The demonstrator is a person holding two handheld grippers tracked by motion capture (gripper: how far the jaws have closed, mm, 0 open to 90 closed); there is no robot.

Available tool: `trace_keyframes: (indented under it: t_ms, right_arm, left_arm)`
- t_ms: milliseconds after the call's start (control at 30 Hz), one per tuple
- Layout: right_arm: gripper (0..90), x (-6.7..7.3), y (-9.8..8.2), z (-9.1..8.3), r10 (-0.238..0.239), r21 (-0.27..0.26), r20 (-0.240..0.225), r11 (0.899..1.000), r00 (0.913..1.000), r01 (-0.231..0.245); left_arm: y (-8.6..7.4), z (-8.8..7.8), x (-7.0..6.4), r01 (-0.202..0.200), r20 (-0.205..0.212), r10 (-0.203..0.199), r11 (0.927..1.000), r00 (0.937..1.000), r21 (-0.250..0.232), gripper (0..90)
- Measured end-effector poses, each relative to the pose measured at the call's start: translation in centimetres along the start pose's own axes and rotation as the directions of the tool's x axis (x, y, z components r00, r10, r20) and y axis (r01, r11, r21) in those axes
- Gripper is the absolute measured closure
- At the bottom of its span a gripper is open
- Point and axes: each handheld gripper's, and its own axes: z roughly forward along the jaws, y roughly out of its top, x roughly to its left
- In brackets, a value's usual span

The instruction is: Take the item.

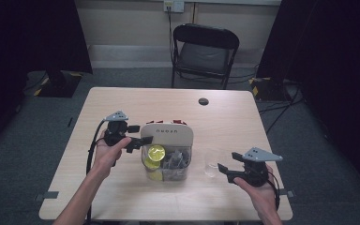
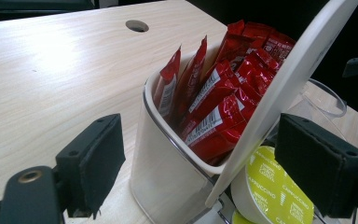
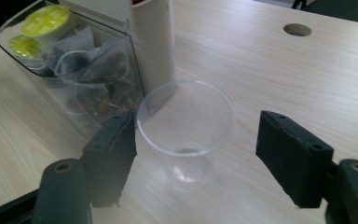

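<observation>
Cup [image 3: 185, 126] stands upright on the bench [image 3: 270, 74], just beside the box [image 3: 98, 88] of pods and tea bags. I judge it light, thin and slick, so it would buckle or tip under a hard squeeze. My right claw [image 3: 196, 154] is fairly wide, its pads either side of the rim but not pressing. I would take it low on the wall, gently. My left claw [image 2: 214, 161] is open about the box's raised lid [image 2: 279, 93], gripping nothing that I can see; red sachets [image 2: 214, 88] stand behind it.
</observation>
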Motion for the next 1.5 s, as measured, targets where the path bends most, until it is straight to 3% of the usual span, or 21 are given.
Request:
trace_keyframes:
  t_ms: [333, 633, 1033, 1067, 1267, 1500]
  right_arm:
    - [35.4, 2.0, 2.1, 1.8, -0.045, -0.016, -0.102, 0.999, 0.9938, 0.043]
    - [38.7, 3.3, 3.5, 3.2, -0.064, -0.027, -0.152, 0.998, 0.9863, 0.061]
    - [48.1, 4.8, 5.7, 5.7, -0.086, -0.031, -0.234, 0.996, 0.9684, 0.081]
    - [50.8, 5.0, 6.0, 6.3, -0.086, -0.031, -0.252, 0.996, 0.9639, 0.081]
    - [57.7, 5.6, 6.1, 8.0, -0.091, -0.002, -0.3, 0.996, 0.9497, 0.095]
    - [58.9, 5.6, 5.6, 9.1, -0.084, 0.031, -0.311, 0.995, 0.9465, 0.099]
  left_arm:
    - [0.0, 0.0, 0.0, 0.004, 0.0, -0.004, 1.0, 1.0, -0.001, 15.7]
    - [0.0, 0.0, 0.0, 0.004, -0.002, -0.004, 1.0, 1.0, -0.002, 15.8]
    - [0.0, 0.0, 0.0, 0.0, -0.004, 0.0, 1.0, 1.0, 0.003, 15.8]
    - [0.0, 0.0, 0.0, -0.001, -0.004, 0.001, 1.0, 1.0, 0.003, 15.8]
    - [-0.1, 0.0, 0.0, -0.002, -0.001, 0.002, 1.0, 1.0, 0.003, 15.9]
    - [-0.1, 0.0, 0.1, -0.001, 0.0, 0.001, 1.0, 1.0, 0.003, 15.9]
